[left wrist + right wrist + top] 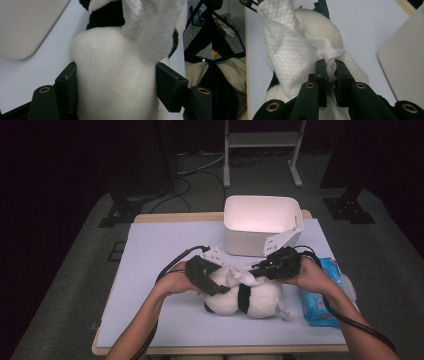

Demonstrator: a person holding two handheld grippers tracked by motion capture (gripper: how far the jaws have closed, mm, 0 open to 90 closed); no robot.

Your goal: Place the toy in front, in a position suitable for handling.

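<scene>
toy: plush panda [245, 296] lies near the surface's front edge, about mid-width
left tool [216, 287]: jaws part open, pressed on both flanks of the panda's white body [112, 75], gripping it
right tool [260, 269]: jaws nearly shut, pinching a bunched white wipe [294, 57] that drapes over the toy
step (my read): wiping the toy while left steadies it
risk 1: plush is soft & round, could squirm out of left tool if the wipe drags hard
risk 2: only a small fold of wipe is pinched, may tear or pull free w/ friction on fur
risk 3: the two tools are close together over the toy, may knock each other
around: white bin [261, 225] at the back edge, just behind right tool; blue wipes pack [320, 295] by the right edge, beside right forearm
in the way: bin corner limits swing toward the back; cables trail toward the front
</scene>
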